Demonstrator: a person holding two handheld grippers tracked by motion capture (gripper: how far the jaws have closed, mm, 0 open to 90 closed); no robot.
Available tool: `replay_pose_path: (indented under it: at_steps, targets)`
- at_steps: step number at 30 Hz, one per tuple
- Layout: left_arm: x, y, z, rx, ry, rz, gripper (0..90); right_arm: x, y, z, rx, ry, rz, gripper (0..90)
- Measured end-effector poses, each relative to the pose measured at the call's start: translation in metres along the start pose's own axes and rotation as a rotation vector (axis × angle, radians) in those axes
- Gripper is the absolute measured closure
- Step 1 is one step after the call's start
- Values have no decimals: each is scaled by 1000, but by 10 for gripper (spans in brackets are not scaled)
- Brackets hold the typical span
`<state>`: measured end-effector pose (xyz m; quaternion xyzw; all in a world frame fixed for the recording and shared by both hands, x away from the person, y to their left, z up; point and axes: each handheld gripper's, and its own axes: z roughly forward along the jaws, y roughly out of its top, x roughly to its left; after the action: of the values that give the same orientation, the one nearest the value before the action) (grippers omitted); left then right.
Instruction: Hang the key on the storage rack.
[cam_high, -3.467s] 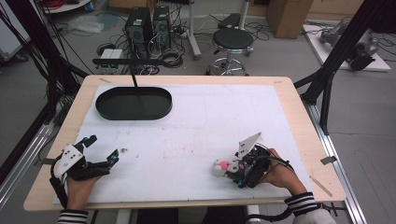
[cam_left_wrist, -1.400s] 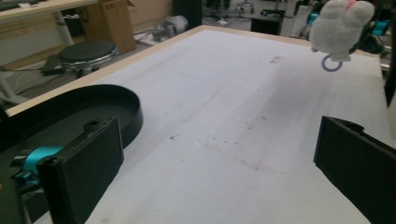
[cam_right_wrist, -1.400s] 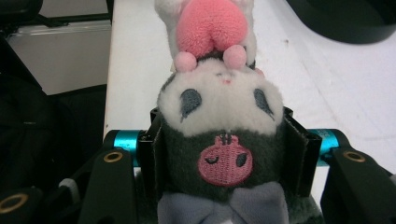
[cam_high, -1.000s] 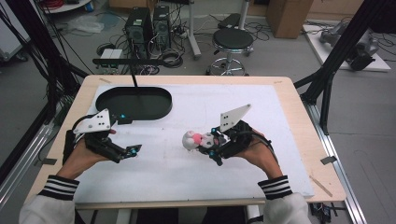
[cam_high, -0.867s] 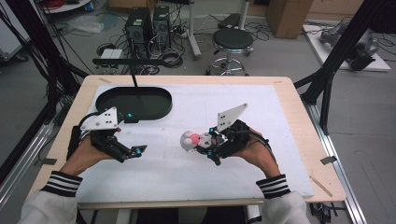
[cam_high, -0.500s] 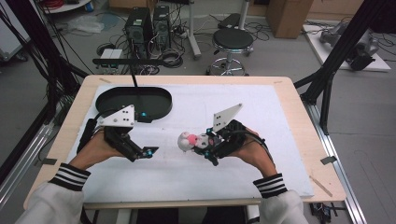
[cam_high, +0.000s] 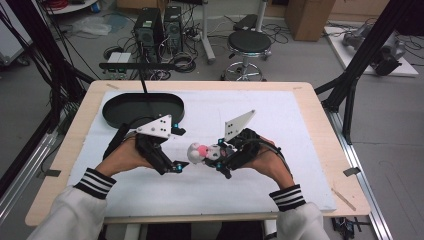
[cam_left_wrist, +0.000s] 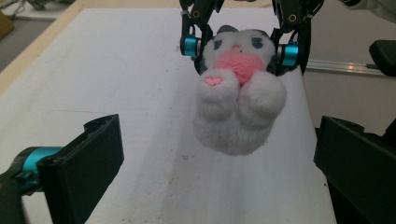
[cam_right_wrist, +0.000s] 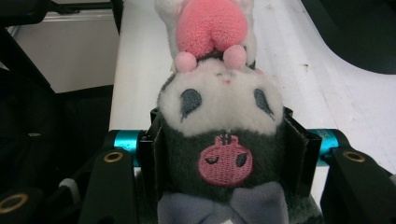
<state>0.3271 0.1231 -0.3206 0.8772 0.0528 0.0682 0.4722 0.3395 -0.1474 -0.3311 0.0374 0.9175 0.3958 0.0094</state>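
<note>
One plush toy (cam_right_wrist: 219, 140): clamped between right gripper (cam_high: 218, 161) jaws.
Left gripper (cam_high: 181, 165): jaws apart, empty, toy just ahead.
Trays: one black tray (cam_high: 120, 108), beyond.

Even, bright overhead light, soft shadows; slightly soft focus, close foreground blurred.

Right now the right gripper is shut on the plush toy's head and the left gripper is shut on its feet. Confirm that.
Not quite. The right gripper is shut on the plush toy by its head, but the left gripper is open. The left gripper view shows its jaws spread wide, apart from the toy's feet.
</note>
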Motion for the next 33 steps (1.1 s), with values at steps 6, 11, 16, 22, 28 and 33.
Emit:
replay_pose_path:
  at_steps: [6,11,16,22,28,33]
  targets:
    - [-1,3,12,41,-36,-3,20,0,0,2,13,2,-4,442]
    - [-2,5,21,60,-52,-4,38,0,0,3,17,9,-6,442]
    - [-3,5,28,95,-68,-2,92,1,1,5,24,12,-12,442]
    - [-4,6,32,105,-69,4,172,1,1,5,30,15,-13,442]
    - [-5,7,37,150,-77,18,307,2,2,8,42,24,-18,442]
    - [-5,8,37,151,-73,19,393,2,4,10,46,27,-22,442]
